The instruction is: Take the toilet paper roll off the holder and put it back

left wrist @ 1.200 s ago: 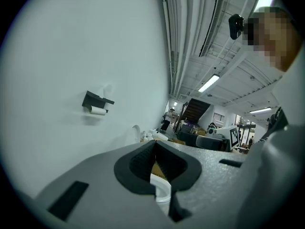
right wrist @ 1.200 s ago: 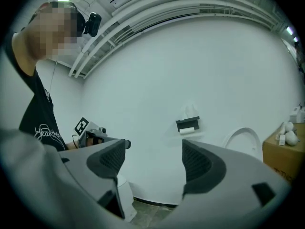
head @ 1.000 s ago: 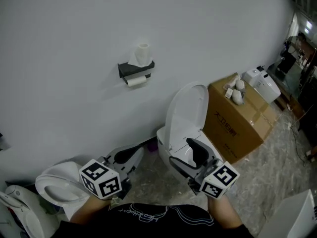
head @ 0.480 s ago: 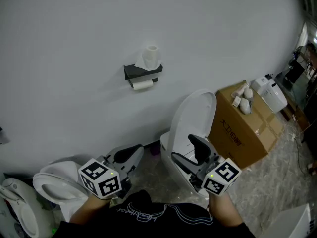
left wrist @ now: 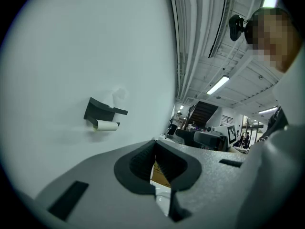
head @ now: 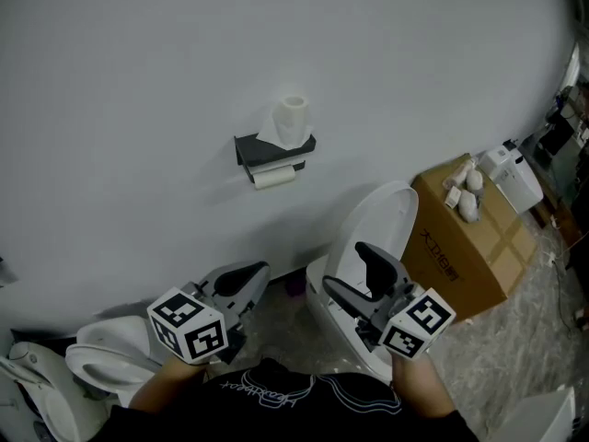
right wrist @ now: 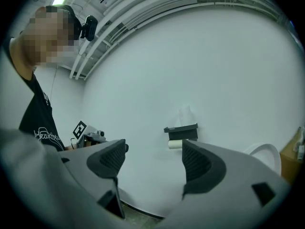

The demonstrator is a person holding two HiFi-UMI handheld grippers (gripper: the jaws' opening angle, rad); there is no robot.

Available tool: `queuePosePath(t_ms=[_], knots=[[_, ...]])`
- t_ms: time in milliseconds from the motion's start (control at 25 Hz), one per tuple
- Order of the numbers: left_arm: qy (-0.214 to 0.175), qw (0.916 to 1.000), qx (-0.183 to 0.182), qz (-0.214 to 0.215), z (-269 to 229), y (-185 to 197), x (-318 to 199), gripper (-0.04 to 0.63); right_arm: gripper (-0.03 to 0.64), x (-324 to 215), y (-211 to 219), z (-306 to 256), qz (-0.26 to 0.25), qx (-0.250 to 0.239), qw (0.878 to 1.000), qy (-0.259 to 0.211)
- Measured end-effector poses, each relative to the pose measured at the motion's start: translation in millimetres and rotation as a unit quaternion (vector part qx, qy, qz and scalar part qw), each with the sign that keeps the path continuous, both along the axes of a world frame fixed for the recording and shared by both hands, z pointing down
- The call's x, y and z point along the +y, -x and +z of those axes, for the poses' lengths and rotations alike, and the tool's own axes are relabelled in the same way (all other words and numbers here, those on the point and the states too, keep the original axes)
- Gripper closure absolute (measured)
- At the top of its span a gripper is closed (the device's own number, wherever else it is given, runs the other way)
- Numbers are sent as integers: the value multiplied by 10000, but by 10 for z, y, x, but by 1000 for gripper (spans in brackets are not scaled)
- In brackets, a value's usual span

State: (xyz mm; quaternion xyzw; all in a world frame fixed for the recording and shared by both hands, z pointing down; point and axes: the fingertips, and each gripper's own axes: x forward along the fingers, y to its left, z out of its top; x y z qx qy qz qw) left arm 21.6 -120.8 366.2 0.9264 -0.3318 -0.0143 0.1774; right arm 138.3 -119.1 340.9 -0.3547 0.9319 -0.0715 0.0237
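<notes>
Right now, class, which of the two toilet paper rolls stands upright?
The upper roll, on top of the black holder; the lower roll lies sideways underneath.

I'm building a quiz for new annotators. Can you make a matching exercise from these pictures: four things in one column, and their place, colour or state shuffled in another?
1. left claw
2. right claw
3. upright paper roll
4. cardboard box

A. open, empty
B. brown, right of the toilet
C. shut, empty
D. standing on the wall holder

Pairs: 1-C, 2-A, 3-D, 4-B
</notes>
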Motion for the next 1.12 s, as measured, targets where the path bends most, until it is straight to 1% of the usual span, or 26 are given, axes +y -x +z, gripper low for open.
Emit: queuePosePath(t_ms=[320, 560, 840, 1120], knots=[[-124, 9999, 2, 75, -162, 170, -807, 591, 239, -842, 173, -178, 126, 117, 9998, -123], [-195, 9997, 14, 111, -211, 328, -1229, 591, 233, -1324, 331, -258, 198, 352, 9989, -257], [-293, 9995, -34, 112, -173, 501, -1556, 591, 229, -1822, 448, -326, 341, 543, 9969, -448], [-316, 9994, -9, 114, -162, 608, -1759, 591, 232, -2285, 541, -372, 475, 561, 9964, -420]])
